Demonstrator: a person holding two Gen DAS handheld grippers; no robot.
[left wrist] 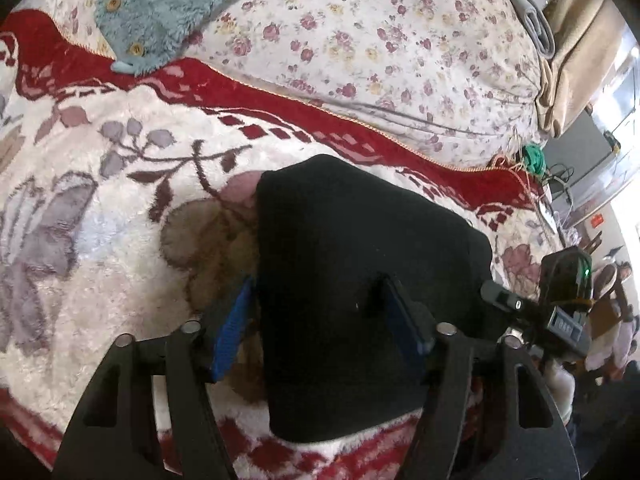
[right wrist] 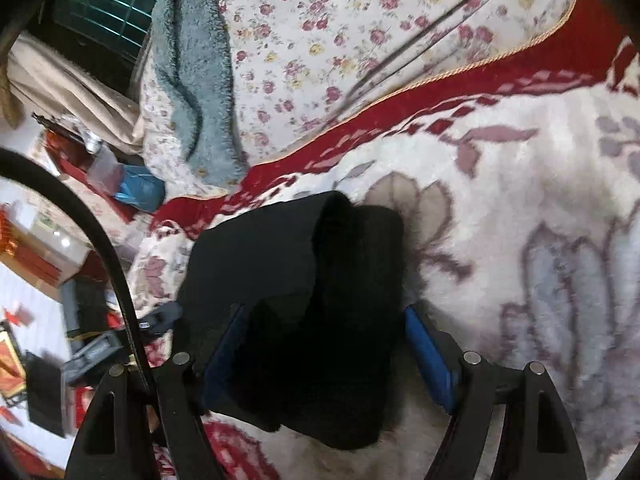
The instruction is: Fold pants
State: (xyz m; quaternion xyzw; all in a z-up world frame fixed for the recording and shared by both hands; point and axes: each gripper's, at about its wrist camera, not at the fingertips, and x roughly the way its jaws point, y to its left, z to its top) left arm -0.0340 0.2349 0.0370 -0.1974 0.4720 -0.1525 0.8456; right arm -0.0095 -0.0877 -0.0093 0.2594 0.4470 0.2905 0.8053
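Bed, plush blanket [left wrist: 120, 208] white with red border, floral quilt [left wrist: 380, 40] behind, teal fleece [left wrist: 160, 4] on quilt.

Left tool [left wrist: 320, 320]: spread wide, blue pads either side of pants [left wrist: 360, 280]; pants folded into black bundle on blanket, covering right pad's tip.

Right tool [right wrist: 326, 344]: spread, straddling pants [right wrist: 304, 300]; whether pads touch cloth unclear. Bundle's layers hard to separate, all black.

Green basket [right wrist: 116, 8] upper left, cropped, contents unseen. Floor clutter blurred.
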